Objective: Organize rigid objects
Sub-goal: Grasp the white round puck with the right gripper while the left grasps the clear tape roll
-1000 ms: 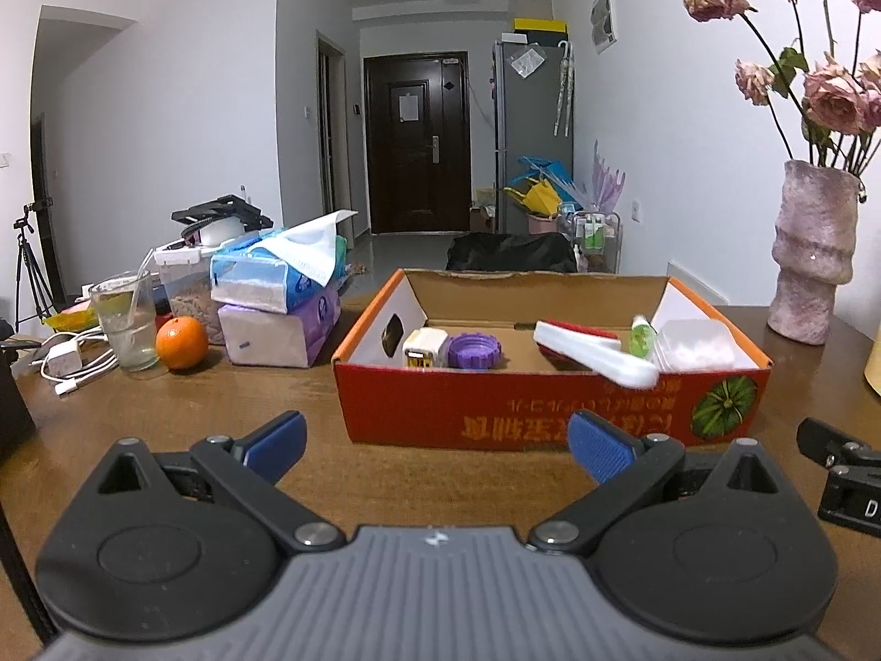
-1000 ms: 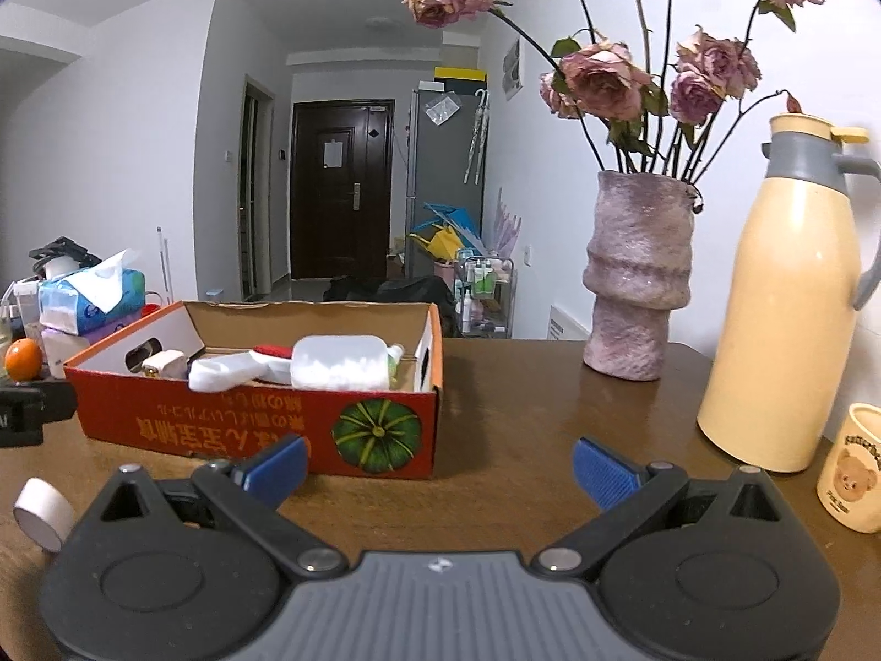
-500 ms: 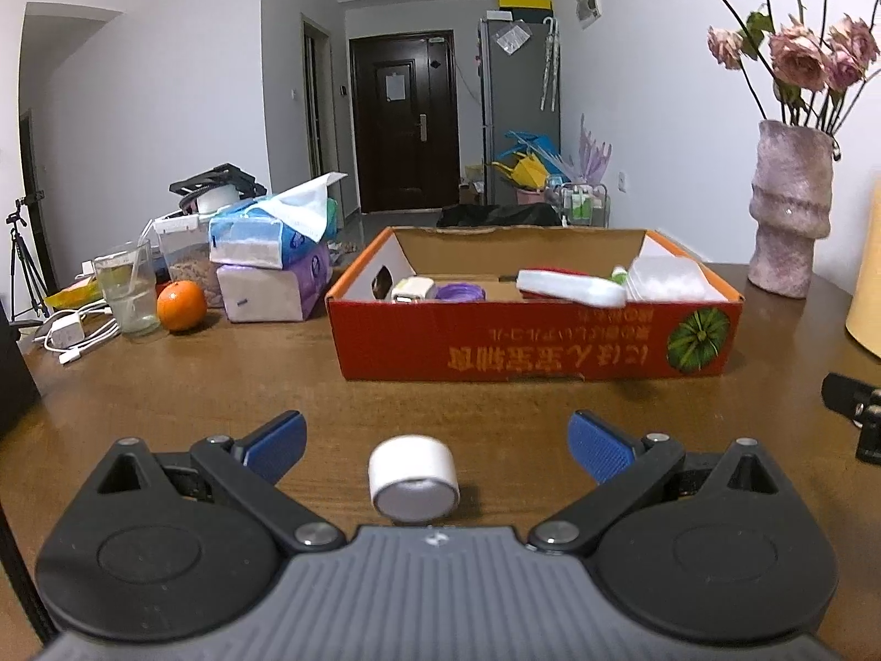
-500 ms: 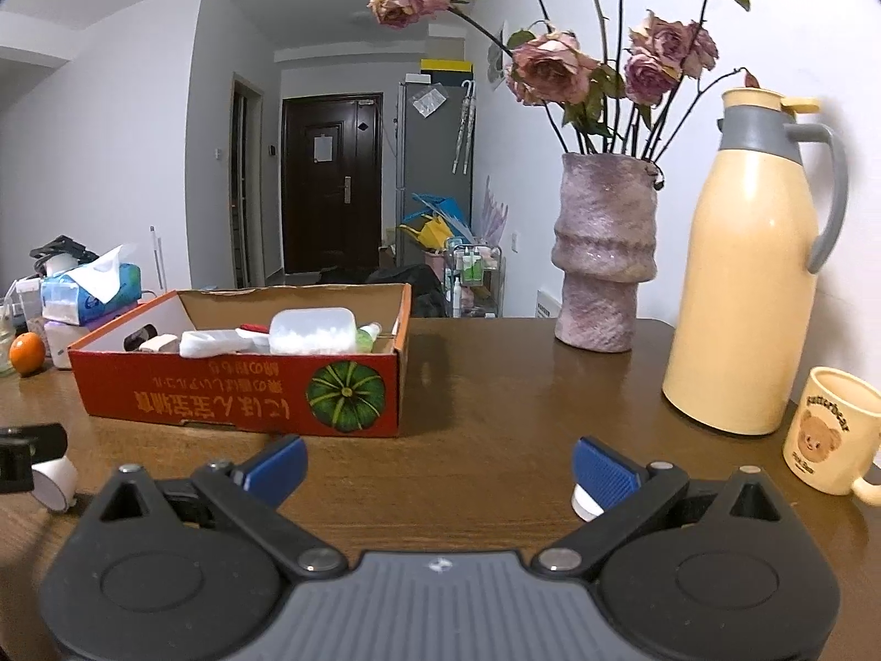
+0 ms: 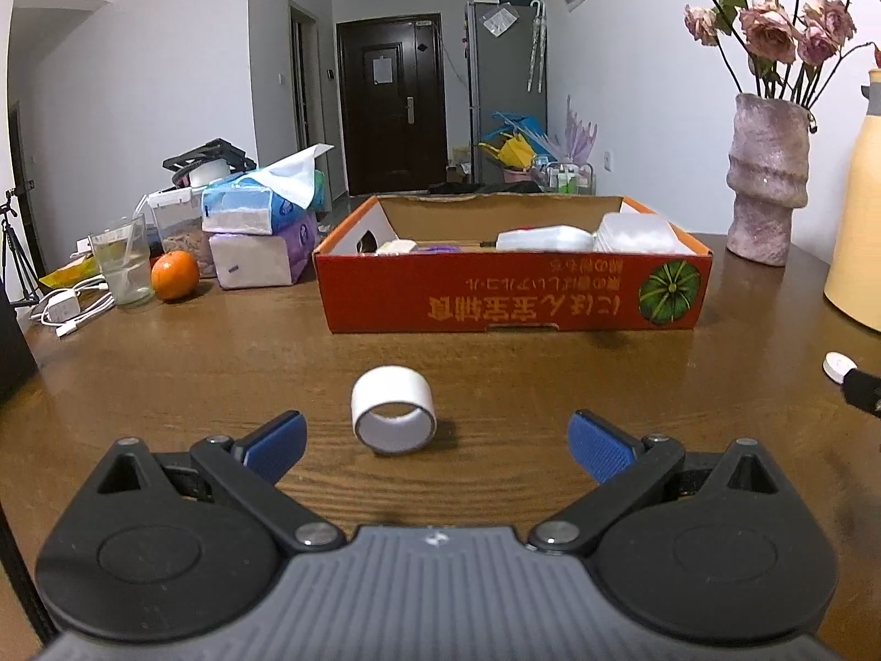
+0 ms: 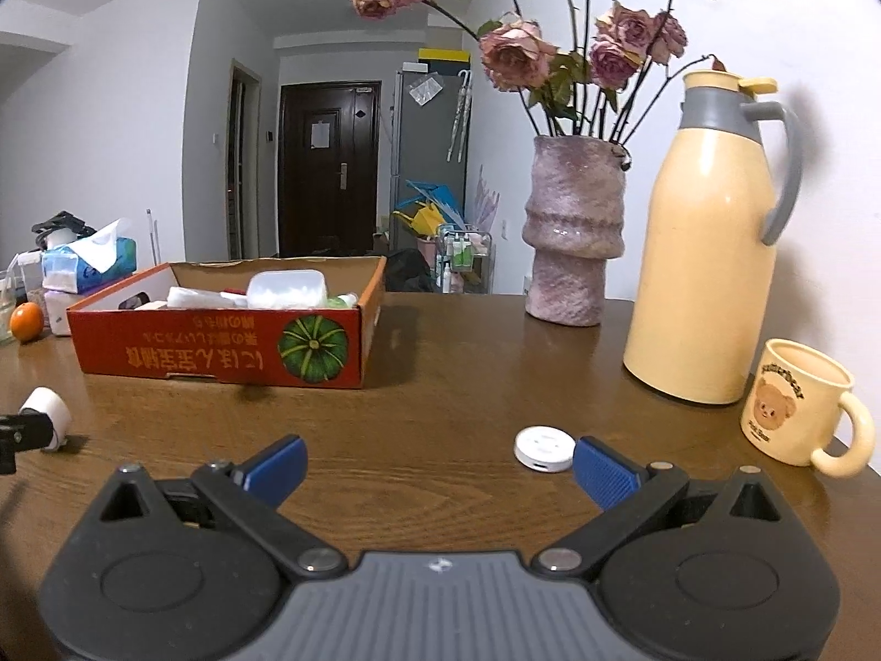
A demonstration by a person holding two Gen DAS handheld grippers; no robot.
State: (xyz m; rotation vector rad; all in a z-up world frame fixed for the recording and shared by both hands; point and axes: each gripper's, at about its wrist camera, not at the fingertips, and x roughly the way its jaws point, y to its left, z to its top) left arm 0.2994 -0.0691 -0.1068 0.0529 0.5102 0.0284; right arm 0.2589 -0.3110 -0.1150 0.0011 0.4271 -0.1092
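1. Left wrist view: the left tool [image 5: 435, 440] hovers low over the brown bench [image 5: 220, 363], its blue pads [image 5: 278, 437] spread wide and holding nothing.
2. A white tape roll [image 5: 393, 408] lies on its side on the bench, just ahead of the gap between the pads, touching neither, its hollow end facing the camera.
3. Beyond the roll stands a red box [image 5: 509, 297] that holds white containers and other small items.
4. Left of the box sit tissue packs [image 5: 256, 231], an orange [image 5: 175, 274] and a glass [image 5: 122, 259]; to its right is a pink vase [image 5: 768, 179].
5. A white disc [image 5: 838, 366] lies at the right edge.
6. Right wrist view: the right tool [image 6: 438, 465] is likewise wide open and empty, low over the bench.
7. The disc [image 6: 544, 447] lies flat just beside the right pad [image 6: 605, 473]; whether they touch is unclear.
8. The box [image 6: 220, 350] stands ahead to the left, the roll [image 6: 48, 410] at far left near the other tool's tip.
9. The vase [image 6: 572, 231], a cream jug [image 6: 710, 248] and a bear mug [image 6: 798, 399] stand to the right.
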